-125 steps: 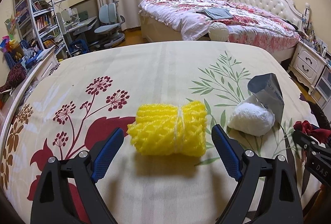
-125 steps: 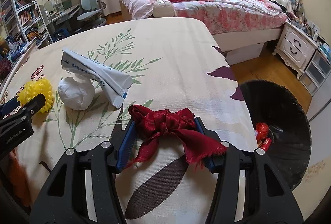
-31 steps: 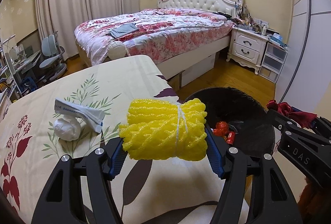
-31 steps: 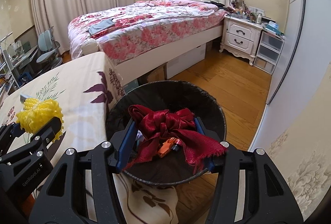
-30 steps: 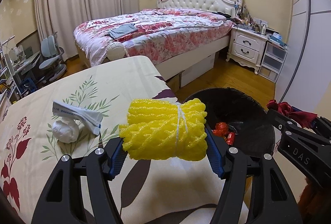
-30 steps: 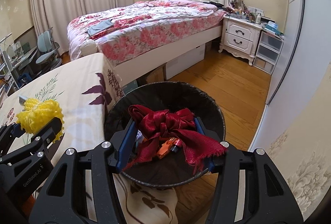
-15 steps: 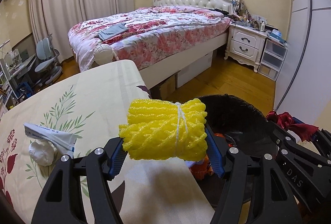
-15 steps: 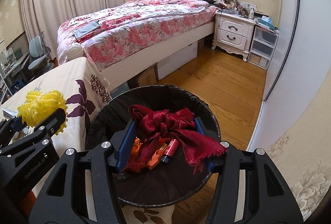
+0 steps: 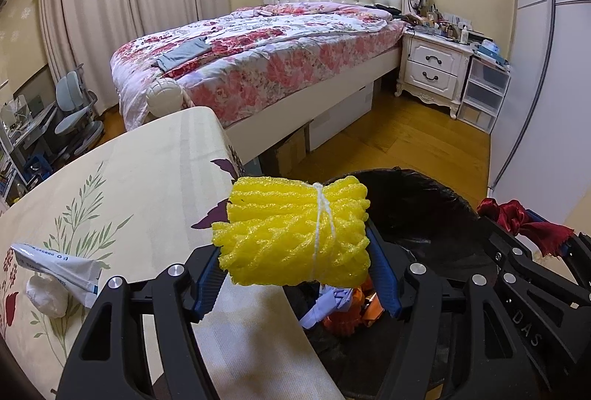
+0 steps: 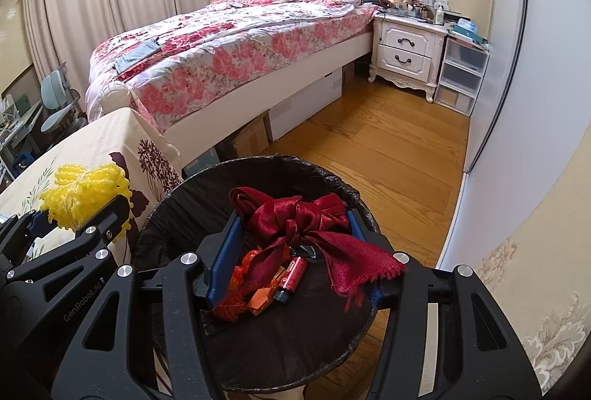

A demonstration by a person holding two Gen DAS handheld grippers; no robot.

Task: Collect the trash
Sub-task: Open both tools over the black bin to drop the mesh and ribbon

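My left gripper [image 9: 295,270] is shut on a yellow foam net roll [image 9: 295,233] and holds it in the air at the table's edge, beside the rim of the black-lined trash bin [image 9: 436,200]. My right gripper [image 10: 293,259] is shut on a dark red ribbon bow [image 10: 299,219] and holds it directly above the bin's opening [image 10: 184,189]. Orange and red scraps [image 10: 258,285] lie in the bin. A white paper wad [image 9: 46,294] and a white-blue wrapper [image 9: 55,267] lie on the floral table.
The table with a floral cloth [image 9: 129,178] is to the left of the bin. A bed [image 10: 229,41] stands behind, with a white nightstand [image 10: 406,48] and plastic drawers [image 10: 461,74] to the right. Wooden floor [image 10: 388,148] surrounds the bin.
Both grippers have moved right and forward, off the table toward the bin. The ribbon now hangs lower over the bin's middle, and the yellow roll has reached the bin's rim.
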